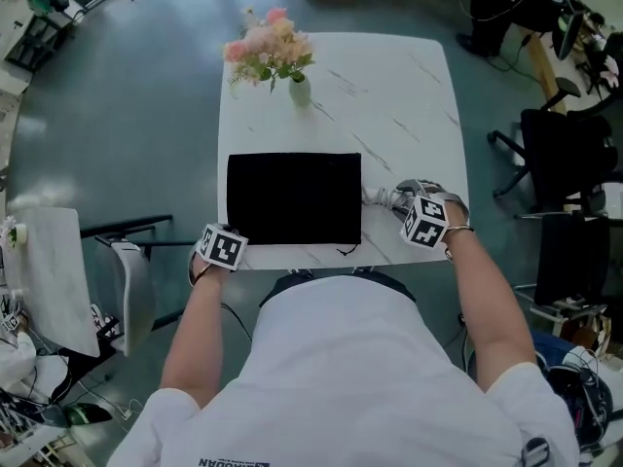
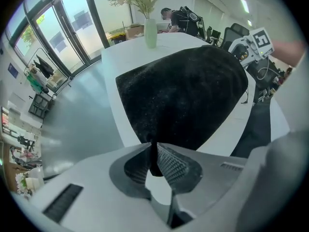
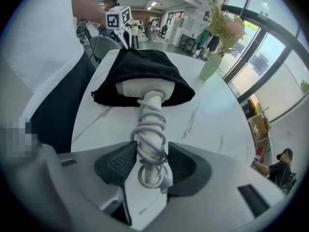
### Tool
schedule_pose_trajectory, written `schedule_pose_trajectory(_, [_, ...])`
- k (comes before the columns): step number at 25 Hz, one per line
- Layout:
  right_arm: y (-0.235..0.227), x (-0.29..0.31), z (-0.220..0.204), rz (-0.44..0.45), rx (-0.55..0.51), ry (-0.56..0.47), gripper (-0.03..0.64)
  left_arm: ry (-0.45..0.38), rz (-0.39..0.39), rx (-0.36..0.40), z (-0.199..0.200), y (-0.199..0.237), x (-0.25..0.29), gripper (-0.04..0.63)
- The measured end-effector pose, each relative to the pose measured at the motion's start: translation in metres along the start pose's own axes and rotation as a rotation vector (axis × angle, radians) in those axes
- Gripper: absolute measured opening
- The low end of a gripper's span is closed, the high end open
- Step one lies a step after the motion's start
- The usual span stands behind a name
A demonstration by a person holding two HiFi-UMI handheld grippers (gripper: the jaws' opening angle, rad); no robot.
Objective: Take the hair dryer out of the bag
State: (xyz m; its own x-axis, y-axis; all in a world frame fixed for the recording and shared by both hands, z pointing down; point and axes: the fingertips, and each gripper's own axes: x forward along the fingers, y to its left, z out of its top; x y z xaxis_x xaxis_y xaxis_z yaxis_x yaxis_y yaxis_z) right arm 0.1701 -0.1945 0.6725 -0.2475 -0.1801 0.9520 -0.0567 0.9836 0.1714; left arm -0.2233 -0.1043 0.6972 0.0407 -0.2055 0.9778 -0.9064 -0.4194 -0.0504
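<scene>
Hair dryer (image 3: 150,105) lies at the near right of the white surface (image 1: 399,105). Its cord-wrapped handle sticks out of the mouth of the black bag (image 1: 294,198) toward the right, and its white body only partly shows inside the opening. At the near edge, the right gripper (image 3: 150,166) has its fingers (image 3: 116,163) clamped on that handle, with loops of cord caught between them. At the bag's near left corner, the end opposite the mouth, the left gripper (image 2: 153,161) has its fingers (image 2: 177,164) pinched almost together on a fold of the black fabric. The bag lies flat across the middle of the surface. Beyond it, at the far side, a vase of pink flowers (image 1: 292,76) stands well apart from everything else. Both grips look set, but the extraction seems barely begun. The dryer's body has yet to be drawn out to the right while the left gripper holds the bag back, until it is free of the fabric.
</scene>
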Motion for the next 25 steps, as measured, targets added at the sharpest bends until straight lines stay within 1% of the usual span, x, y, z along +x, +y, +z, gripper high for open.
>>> schedule_pose_trajectory(5, [-0.009,0.001,-0.009,-0.01,-0.044,0.042,0.221,-0.018,0.011,-0.016,0.002,0.001,-0.001,0.048])
schedule_pose_trajectory(8, [-0.01,-0.001,-0.009,-0.012,-0.013,0.045,0.239,-0.053,0.005,-0.054,0.006,0.006,-0.006,0.055])
schedule_pose_trajectory(9, [-0.011,-0.003,-0.009,-0.01,0.009,0.039,0.242,-0.072,-0.012,-0.079,0.008,0.007,-0.011,0.071])
schedule_pose_trajectory(11, [-0.009,-0.01,-0.007,0.008,0.05,0.018,0.255,-0.115,-0.074,-0.138,0.014,0.002,-0.019,0.123])
schedule_pose_trajectory(12, [-0.007,-0.013,-0.004,0.019,0.064,0.006,0.258,-0.137,-0.096,-0.154,0.018,0.0,-0.025,0.128])
schedule_pose_trajectory(14, [-0.003,-0.02,0.003,0.032,0.08,-0.017,0.265,-0.18,-0.12,-0.148,0.031,-0.002,-0.035,0.132])
schedule_pose_trajectory(16, [-0.002,-0.026,0.015,0.027,0.092,-0.049,0.268,-0.228,-0.151,-0.099,0.051,-0.012,-0.043,0.132])
schedule_pose_trajectory(18, [-0.004,-0.027,0.03,0.014,0.104,-0.082,0.268,-0.251,-0.182,-0.023,0.075,-0.028,-0.042,0.13])
schedule_pose_trajectory(20, [-0.007,-0.019,0.042,0.009,0.116,-0.083,0.268,-0.244,-0.187,0.066,0.099,-0.044,-0.032,0.13])
schedule_pose_trajectory(22, [-0.008,-0.009,0.051,0.016,0.116,-0.061,0.268,-0.257,-0.186,0.153,0.126,-0.059,-0.016,0.13])
schedule_pose_trajectory(23, [-0.008,-0.005,0.055,0.019,0.111,-0.052,0.268,-0.26,-0.196,0.187,0.139,-0.068,-0.01,0.13])
schedule_pose_trajectory(25, [-0.008,0.0,0.061,0.024,0.1,-0.041,0.268,-0.225,-0.234,0.239,0.152,-0.087,0.0,0.13])
